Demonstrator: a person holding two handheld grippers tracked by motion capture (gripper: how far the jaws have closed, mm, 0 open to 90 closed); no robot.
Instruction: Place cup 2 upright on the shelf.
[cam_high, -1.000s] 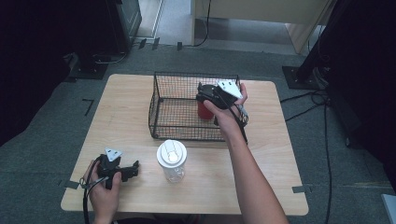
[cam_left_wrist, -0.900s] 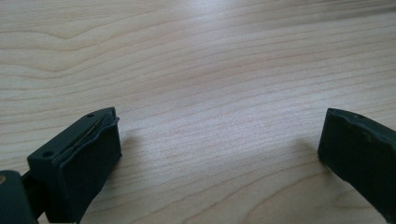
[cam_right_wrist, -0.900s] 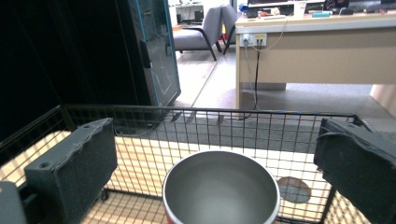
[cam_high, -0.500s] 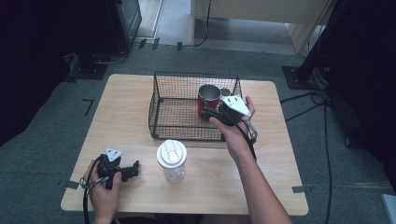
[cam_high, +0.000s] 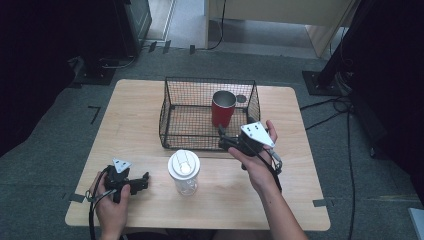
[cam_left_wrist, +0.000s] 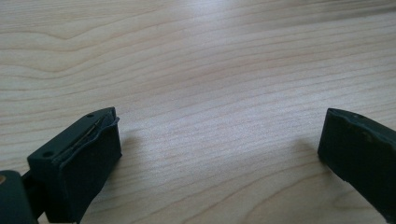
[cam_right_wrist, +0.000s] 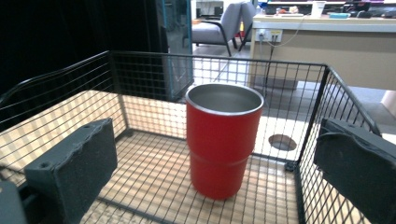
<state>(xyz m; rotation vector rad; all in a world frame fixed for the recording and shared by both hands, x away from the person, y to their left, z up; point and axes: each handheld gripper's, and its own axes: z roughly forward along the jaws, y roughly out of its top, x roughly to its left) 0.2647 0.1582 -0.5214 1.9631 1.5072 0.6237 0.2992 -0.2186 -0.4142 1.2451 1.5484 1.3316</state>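
A red metal cup (cam_high: 223, 108) stands upright in the back right part of a black wire basket (cam_high: 168, 110). My right gripper (cam_high: 223, 140) is held open just outside the basket's front right corner, pointing at the cup. In the right gripper view the cup (cam_right_wrist: 223, 140) stands apart between and beyond the open jaws, inside the basket (cam_right_wrist: 140, 60). My left gripper (cam_high: 143, 182) rests open at the table's front left. In the left gripper view only bare wood lies between its fingers (cam_left_wrist: 79, 168).
A clear jar with a white lid (cam_high: 184, 171) stands on the wooden table (cam_high: 300, 175) in front of the basket, between the two hands. A round cable hole (cam_high: 241, 99) sits behind the basket. Dark floor surrounds the table.
My right gripper has pulled back out of the basket toward the table's near side, leaving the red cup standing inside. The left gripper has stayed put.
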